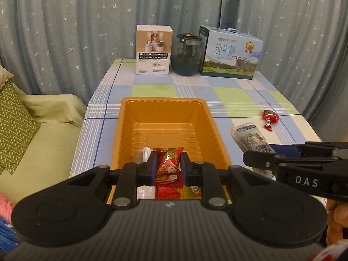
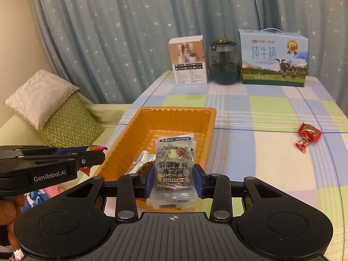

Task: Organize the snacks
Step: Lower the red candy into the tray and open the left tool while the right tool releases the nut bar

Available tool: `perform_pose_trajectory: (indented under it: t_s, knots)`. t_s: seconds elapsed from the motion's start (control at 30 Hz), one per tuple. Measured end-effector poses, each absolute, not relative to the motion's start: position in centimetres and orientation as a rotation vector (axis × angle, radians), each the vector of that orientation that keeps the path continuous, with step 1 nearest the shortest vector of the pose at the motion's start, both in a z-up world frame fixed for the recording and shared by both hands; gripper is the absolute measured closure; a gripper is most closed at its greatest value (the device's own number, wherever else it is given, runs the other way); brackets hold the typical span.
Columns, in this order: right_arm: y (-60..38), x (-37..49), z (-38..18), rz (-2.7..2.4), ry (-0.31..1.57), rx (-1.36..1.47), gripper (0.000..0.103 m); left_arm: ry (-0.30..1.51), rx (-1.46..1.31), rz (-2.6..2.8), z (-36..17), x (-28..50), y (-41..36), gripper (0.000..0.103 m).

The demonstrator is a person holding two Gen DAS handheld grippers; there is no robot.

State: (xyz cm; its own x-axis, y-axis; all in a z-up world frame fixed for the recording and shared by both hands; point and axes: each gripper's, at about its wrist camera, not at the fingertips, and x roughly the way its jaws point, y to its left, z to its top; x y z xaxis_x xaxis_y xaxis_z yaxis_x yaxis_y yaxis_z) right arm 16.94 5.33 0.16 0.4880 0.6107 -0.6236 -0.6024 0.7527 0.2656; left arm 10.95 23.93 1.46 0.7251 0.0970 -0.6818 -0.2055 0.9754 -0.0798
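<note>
left claw (image 1: 168, 168) clamped on a red foil snack packet (image 1: 169, 167), over the near end of the orange plastic tray (image 1: 163, 104). right claw (image 2: 173, 180) clamped on a clear speckled snack pouch (image 2: 174, 163), also over the tray's near end. tray near the checked tabletop's (image 2: 261, 108) left edge; open cloth to its right. one red wrapped candy (image 2: 307, 135) lies loose far right. two boxes, one jar at the far edge.

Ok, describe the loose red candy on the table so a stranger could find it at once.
Start at the blue-and-green checked tablecloth and the orange plastic tray on it. Look right of the tray, across bare cloth: the small red foil-wrapped candy lies there alone. Unlike the other snacks, it is outside the tray, held by no tongs, and has a twisted foil tail.
</note>
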Motion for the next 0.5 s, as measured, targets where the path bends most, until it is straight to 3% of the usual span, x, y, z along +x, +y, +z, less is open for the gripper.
perform_pose_trajectory:
  t_s: [0.5]
  knots:
    - [7.7,19.7,-2.2,0.734,0.802,0.015,0.065,0.817,-0.192,0.162,-2.8,14.1,26.6,0.083]
